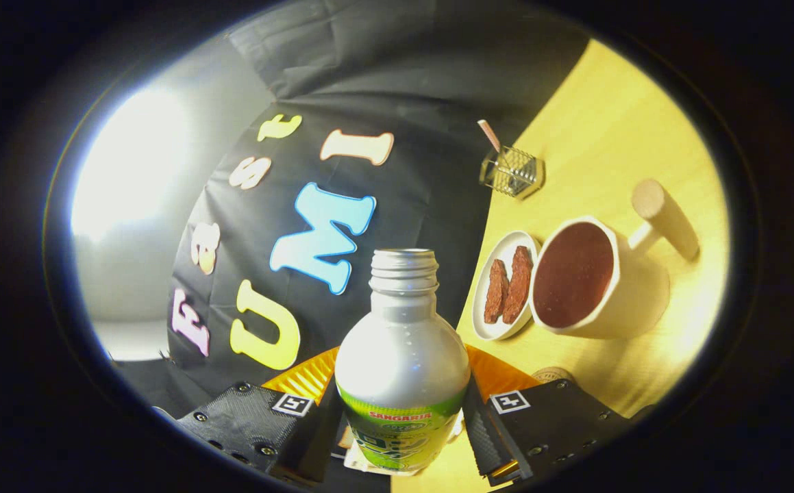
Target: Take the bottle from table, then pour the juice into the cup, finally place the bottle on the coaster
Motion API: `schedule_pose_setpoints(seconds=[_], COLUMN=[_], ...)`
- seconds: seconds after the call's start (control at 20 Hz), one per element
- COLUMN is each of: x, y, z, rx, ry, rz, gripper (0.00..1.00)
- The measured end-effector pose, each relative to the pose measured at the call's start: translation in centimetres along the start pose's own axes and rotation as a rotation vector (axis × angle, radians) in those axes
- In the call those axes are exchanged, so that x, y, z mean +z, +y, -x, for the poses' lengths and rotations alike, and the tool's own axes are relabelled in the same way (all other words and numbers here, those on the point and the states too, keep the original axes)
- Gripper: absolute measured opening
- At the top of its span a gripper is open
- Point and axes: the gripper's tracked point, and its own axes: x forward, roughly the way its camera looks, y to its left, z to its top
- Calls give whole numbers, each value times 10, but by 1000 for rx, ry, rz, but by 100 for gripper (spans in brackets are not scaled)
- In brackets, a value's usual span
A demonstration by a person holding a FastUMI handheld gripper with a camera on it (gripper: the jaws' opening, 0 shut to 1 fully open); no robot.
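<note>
My gripper (403,418) is shut on a silver bottle (402,349) with a green label; both fingers press on its lower body. The bottle's threaded neck has no cap and points away from me. The whole scene is rolled, so the yellow wooden table (616,137) runs up beside the bottle. Beyond the fingers and to the side of the bottle stands a white cup (592,281) with a wooden handle, its inside dark reddish brown. A round cork coaster (553,374) peeks out just past one finger, near the cup.
A small white oval dish (504,285) with two brown pieces lies between the bottle neck and the cup. Farther along the table stands a clear glass holder (512,171) with a pink straw. The black cloth wall lies behind the bottle.
</note>
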Motion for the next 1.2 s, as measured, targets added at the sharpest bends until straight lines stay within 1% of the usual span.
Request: schedule_pose_setpoints(seconds=[0.2,0.25,0.35,0.7,0.8,0.85,0.9,1.05,1.2], x=[6,3,6,20,32,35,36,28,23], y=[12,19,28,67,75,81,88,96,89], z=[4,18,17,17,4,6,6,5,2], rx=[-27,-37,-58,-122,-145,-153,-147,-101,-106], ry=[-3,-2,-1,-28,-39,-48,-59,-55,-30], rz=[198,256,377,851,991,1050,1088,1099,1112], gripper=[78,78,78,78,79,78,79,79,78])
